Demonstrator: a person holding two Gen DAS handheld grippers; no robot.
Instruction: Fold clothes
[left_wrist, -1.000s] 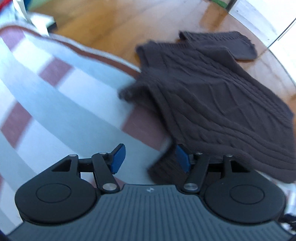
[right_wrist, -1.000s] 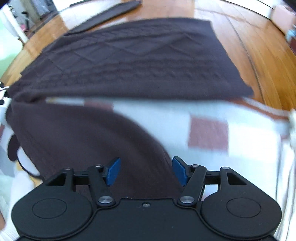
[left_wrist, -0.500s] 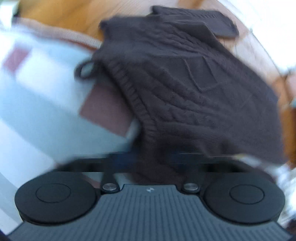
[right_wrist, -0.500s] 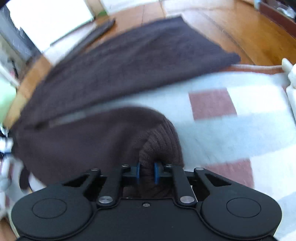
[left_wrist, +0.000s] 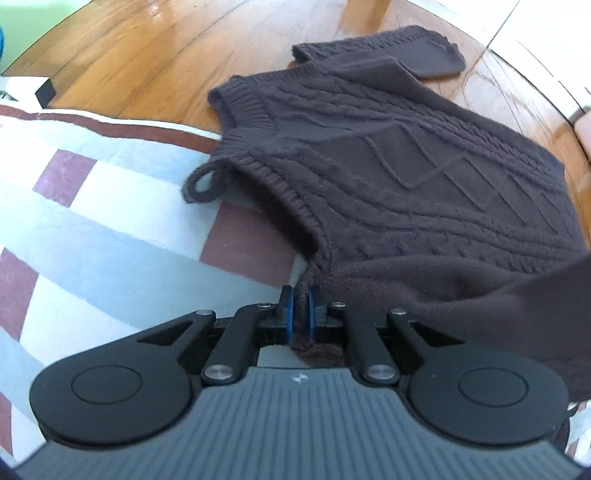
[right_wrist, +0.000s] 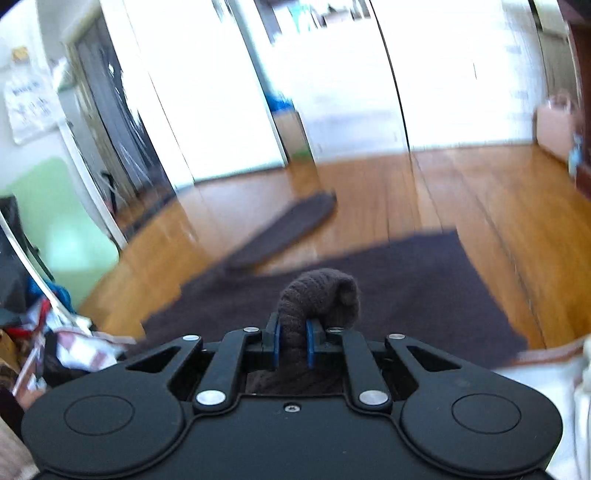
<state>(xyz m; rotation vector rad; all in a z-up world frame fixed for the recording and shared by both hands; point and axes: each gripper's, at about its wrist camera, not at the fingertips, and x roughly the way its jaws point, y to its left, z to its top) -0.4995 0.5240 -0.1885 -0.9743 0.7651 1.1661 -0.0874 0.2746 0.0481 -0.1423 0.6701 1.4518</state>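
Both tools (left_wrist: 300, 308) (right_wrist: 291, 341) clamped on sweater (left_wrist: 424, 177).

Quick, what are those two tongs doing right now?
Left tongs: closed on the brown sweater.
Right tongs: closed on the sweater's cuff.

Glossy wooden floor (right_wrist: 461, 192), bright white doors (right_wrist: 332, 74).

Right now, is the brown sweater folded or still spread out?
Mostly spread, not folded: the cable-knit sweater lies flat across floor and blanket, one sleeve extended. Both tongs, left and right, pinch bunched knit.
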